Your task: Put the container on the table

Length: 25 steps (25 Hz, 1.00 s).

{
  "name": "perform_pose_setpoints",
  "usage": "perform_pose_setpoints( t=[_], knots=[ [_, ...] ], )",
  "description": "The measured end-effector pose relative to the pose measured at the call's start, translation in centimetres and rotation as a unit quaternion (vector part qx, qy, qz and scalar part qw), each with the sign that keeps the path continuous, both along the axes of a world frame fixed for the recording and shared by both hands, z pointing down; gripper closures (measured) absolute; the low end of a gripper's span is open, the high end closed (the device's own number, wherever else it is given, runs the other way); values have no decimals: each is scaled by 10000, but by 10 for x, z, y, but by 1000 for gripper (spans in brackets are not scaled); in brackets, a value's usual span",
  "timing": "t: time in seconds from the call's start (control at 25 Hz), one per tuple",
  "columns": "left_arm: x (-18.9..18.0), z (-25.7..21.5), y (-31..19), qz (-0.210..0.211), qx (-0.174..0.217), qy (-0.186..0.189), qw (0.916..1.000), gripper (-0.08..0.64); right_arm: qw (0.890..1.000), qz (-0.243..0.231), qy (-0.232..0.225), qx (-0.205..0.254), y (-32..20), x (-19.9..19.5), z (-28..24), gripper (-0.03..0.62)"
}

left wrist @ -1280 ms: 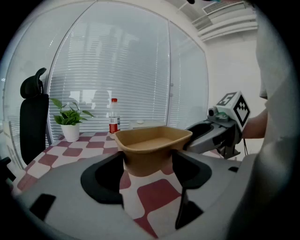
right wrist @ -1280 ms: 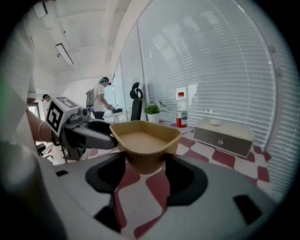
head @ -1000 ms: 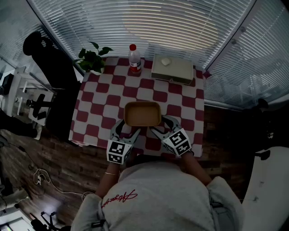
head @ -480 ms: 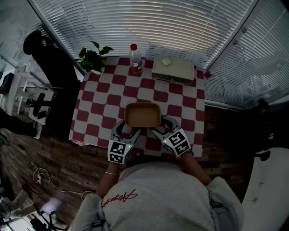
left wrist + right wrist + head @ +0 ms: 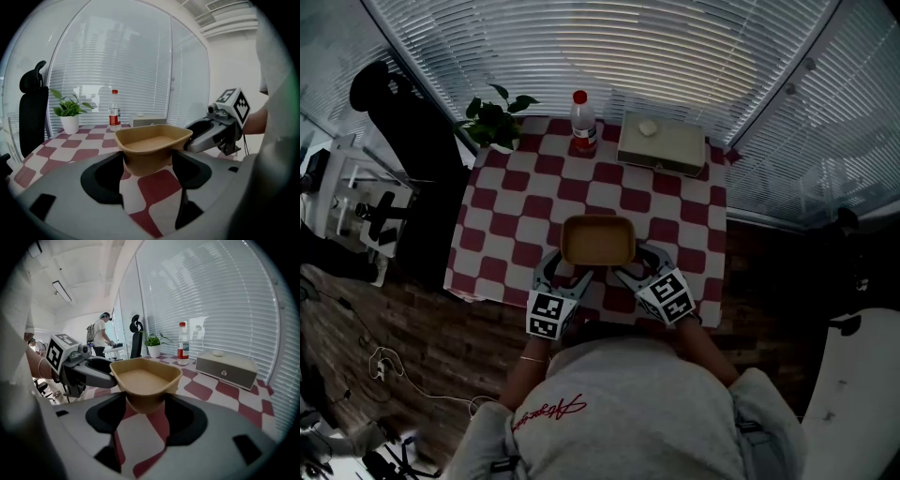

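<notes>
A tan, empty container (image 5: 598, 241) hangs over the near part of the red-and-white checked table (image 5: 516, 216). My left gripper (image 5: 566, 269) is shut on its near left corner, and my right gripper (image 5: 635, 263) on its near right corner. In the left gripper view the container (image 5: 152, 147) fills the gap between the jaws of the left gripper (image 5: 147, 163), with the right gripper (image 5: 208, 133) clamped on its far side. In the right gripper view the container (image 5: 144, 380) is wedged in my right gripper (image 5: 145, 405), and the left gripper (image 5: 93, 371) holds its left rim. Whether its base touches the cloth I cannot tell.
At the table's far edge stand a potted plant (image 5: 495, 122), a red-capped water bottle (image 5: 581, 122) and a pale drawer box (image 5: 661, 145) with a small white lump on top. A black office chair (image 5: 403, 159) is left of the table. Blinds cover the windows behind.
</notes>
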State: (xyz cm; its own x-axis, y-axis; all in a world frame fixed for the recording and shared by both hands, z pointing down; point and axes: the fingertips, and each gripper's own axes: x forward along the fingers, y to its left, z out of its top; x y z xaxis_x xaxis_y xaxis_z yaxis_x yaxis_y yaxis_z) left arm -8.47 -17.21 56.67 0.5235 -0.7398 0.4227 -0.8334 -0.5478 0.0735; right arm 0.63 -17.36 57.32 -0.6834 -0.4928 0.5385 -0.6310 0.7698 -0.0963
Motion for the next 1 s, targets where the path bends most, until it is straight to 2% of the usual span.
perform_pose_setpoints(
  t=[1.0],
  knots=[
    [-4,16,-1,-28,-162,-17,9999,238,9999,-10,115,-70,-2,-3,11,327]
  ],
)
